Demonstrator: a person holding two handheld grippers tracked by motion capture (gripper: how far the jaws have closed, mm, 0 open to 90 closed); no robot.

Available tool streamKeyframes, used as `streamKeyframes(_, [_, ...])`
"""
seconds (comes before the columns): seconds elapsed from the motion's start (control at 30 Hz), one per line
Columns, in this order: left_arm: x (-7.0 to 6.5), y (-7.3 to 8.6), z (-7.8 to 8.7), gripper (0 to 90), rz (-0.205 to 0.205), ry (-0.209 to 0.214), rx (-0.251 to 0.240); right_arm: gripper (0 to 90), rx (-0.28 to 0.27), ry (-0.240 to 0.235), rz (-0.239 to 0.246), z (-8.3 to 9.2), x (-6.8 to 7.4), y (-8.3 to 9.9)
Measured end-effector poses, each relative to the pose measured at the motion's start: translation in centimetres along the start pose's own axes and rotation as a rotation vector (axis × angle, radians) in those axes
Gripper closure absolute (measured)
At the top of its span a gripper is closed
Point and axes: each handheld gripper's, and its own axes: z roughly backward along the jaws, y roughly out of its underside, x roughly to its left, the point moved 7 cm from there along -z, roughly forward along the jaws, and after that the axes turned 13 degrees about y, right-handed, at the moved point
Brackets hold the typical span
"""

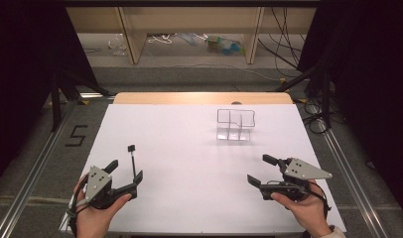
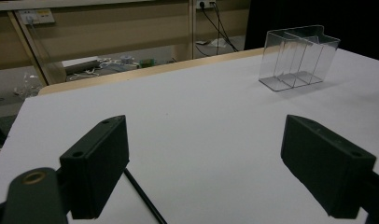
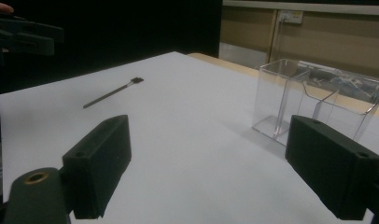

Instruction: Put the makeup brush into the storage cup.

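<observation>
1. Worktop [image 1: 189, 148] with a white surface fills the middle of the high view, with a strip of bare wood along its far edge and grey floor around it.
2. The left claw [image 1: 125, 174] sits at the near left corner of the worktop, held in the person's left hand [image 1: 98, 213], with a grey three-cornered plate on top. Its jaws are spread wide and grip nothing.
3. The right claw [image 1: 261, 170] sits at the near right, held in the right hand [image 1: 303, 210], also topped by a grey plate. Its jaws are likewise spread apart and empty, pointing toward the middle of the worktop.
4. A thin black stick with a small square head [image 1: 133, 161] lies flat on the white surface just beyond the left claw, the head at its far end. In the left gripper view its shaft [image 2: 143, 198] passes just beside the left jaw, on the inner side; whether it touches is unclear. In the right gripper view it [image 3: 113, 93] lies well apart from that claw.
5. A clear plastic organiser with upright dividers [image 1: 235, 124] stands on the far right part of the worktop, well apart from both claws and the stick. It looks empty in the left gripper view [image 2: 297, 58] and in the right gripper view [image 3: 313, 100].
</observation>
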Motion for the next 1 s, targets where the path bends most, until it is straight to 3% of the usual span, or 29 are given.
streamKeyframes(0.1, [0.2, -0.1, -0.2, 15.0, 0.009, -0.004, -0.003, 15.6, 0.005, 0.003, -0.002, 0.1, 0.0, 0.0])
streamKeyframes(0.2, [0.6, -0.3, -0.5, 15.2, 0.018, -0.012, -0.008, 15.6, -0.036, 0.004, 0.005, -0.1, 0.0, -0.2])
streamKeyframes(0.37, [1.2, -0.7, -1.2, 15.5, 0.024, -0.024, -0.005, 15.7, -0.015, 0.007, 0.006, 0.1, 0.0, -0.2])
streamKeyframes(0.67, [2.2, -1.4, -2.7, 16.1, 0.031, -0.031, -0.026, 15.9, -0.051, -0.007, -0.004, 0.1, 0.1, -0.4])
streamKeyframes(0.7, [2.3, -1.4, -2.8, 16.2, 0.029, -0.032, -0.022, 15.9, -0.028, -0.007, 0.005, 0.2, 0.0, -0.3])
streamKeyframes(1.0, [3.5, -1.6, -3.7, 17.7, 0.065, -0.063, -0.013, 15.9, -0.032, -0.008, 0.004, 0.1, 0.1, -0.3])
